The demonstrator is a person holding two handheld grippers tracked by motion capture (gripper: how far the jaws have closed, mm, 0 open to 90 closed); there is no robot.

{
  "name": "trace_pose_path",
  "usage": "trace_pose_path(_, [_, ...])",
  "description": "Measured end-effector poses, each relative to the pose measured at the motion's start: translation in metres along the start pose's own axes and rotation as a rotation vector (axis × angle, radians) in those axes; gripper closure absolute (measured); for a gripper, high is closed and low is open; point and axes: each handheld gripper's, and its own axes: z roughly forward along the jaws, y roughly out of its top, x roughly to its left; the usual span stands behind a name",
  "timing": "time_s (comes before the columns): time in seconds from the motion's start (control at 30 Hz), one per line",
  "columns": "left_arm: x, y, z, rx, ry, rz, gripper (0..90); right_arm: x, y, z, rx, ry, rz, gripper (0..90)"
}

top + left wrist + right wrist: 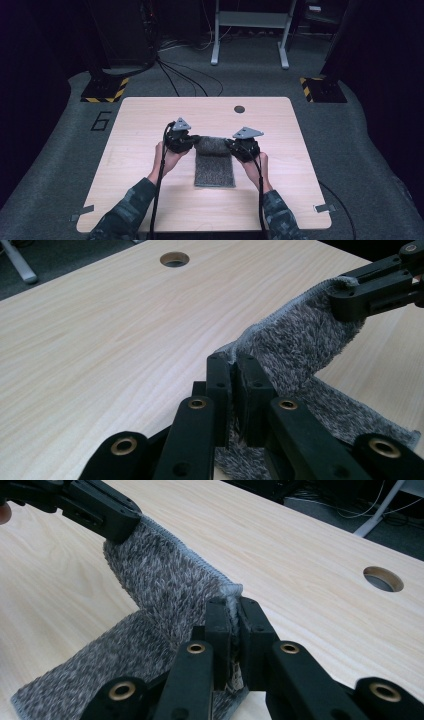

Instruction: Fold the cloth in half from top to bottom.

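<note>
At the far left of the scene, a yellow-and-black striped floor base (pixel 105 90) stands beyond the pale wooden table (pixel 150 200), well apart from the work. Nearer in, the person's left hand (pixel 167 159) carries the left gripper (pixel 191 143), whose jaws are pressed together on one far corner of the grey fluffy rectangular cloth (pixel 215 170); in the left gripper view the stitched edge of the cloth (pixel 295 350) runs straight into the closed jaws. The cloth lies in the middle of the table, its near part flat on the wood and its far edge lifted between the two grippers, so the fabric bends upward there. Pinching both far corners keeps that edge taut and level, which looks like the set-up for folding the far end over toward the near end. To the right, the right gripper (pixel 232 145) in the right hand (pixel 255 165) is likewise clamped on the other far corner, seen in the right gripper view with the cloth (pixel 165 590) caught between its jaws. Farther away, a round cable hole (pixel 239 109) sits near the table's far edge.
</note>
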Motion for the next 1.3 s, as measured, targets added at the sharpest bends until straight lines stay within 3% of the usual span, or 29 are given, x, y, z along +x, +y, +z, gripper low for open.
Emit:
trace_pose_path(0.33, [-0.010, -0.013, 0.001, 0.035, -0.020, 0.021, 84.7, 0.007, -0.016, -0.005, 0.017, 0.016, 0.002, 84.4])
trace_pose_path(0.83, [-0.022, -0.040, 0.004, 0.081, -0.041, 0.015, 83.0, 0.020, -0.040, -0.006, 0.069, 0.036, -0.017, 83.9])
trace_pose_path(1.07, [-0.026, -0.052, 0.006, 0.091, -0.068, -0.011, 82.6, 0.024, -0.056, -0.005, 0.099, 0.048, -0.002, 82.8])
trace_pose_path(1.3, [-0.033, -0.058, 0.001, 0.080, -0.085, -0.005, 82.6, 0.025, -0.061, -0.010, 0.098, 0.046, 0.000, 82.6])
